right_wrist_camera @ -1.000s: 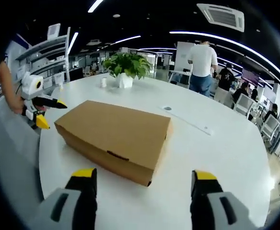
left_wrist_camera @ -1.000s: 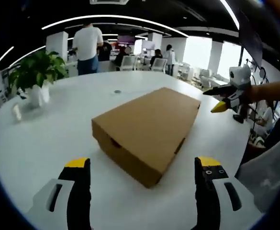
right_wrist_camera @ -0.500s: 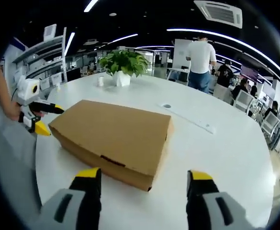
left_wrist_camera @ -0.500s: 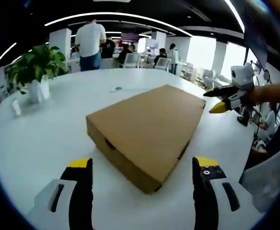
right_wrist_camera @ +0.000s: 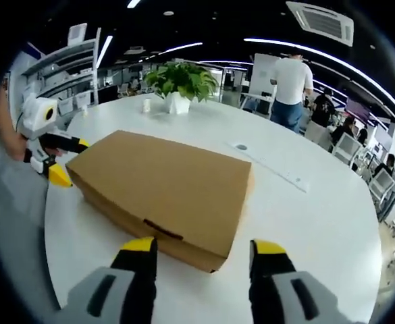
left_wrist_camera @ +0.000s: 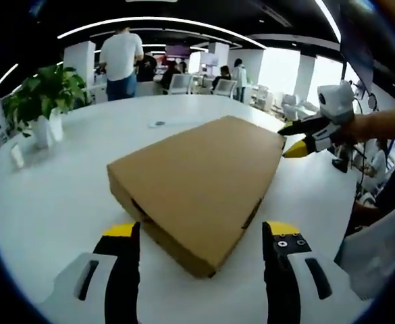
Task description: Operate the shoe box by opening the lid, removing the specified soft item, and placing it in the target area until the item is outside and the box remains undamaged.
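Note:
A closed brown cardboard shoe box (left_wrist_camera: pixel 197 179) (right_wrist_camera: pixel 167 185) lies flat on the round white table (left_wrist_camera: pixel 55 196) (right_wrist_camera: pixel 312 216). My left gripper (left_wrist_camera: pixel 200 233) is open, its yellow-tipped jaws close to the box's near corner, one on each side. My right gripper (right_wrist_camera: pixel 200 244) is open too, just short of the box's front edge with its tab slot. Each gripper also appears in the other's view: the right one (left_wrist_camera: pixel 298 138) at the box's far right corner, the left one (right_wrist_camera: pixel 59 162) at the box's left end. The box's contents are hidden.
A potted green plant (left_wrist_camera: pixel 42 101) (right_wrist_camera: pixel 178 84) in a white pot stands on the table's far side. A small round disc (left_wrist_camera: pixel 158 124) (right_wrist_camera: pixel 242 146) lies beyond the box. People (left_wrist_camera: pixel 121 61) (right_wrist_camera: pixel 290 84) stand behind the table among office chairs.
Both grippers have come closer to the box, which now looks larger in both views. The right gripper's tips now reach the box's far corner. The box has not moved.

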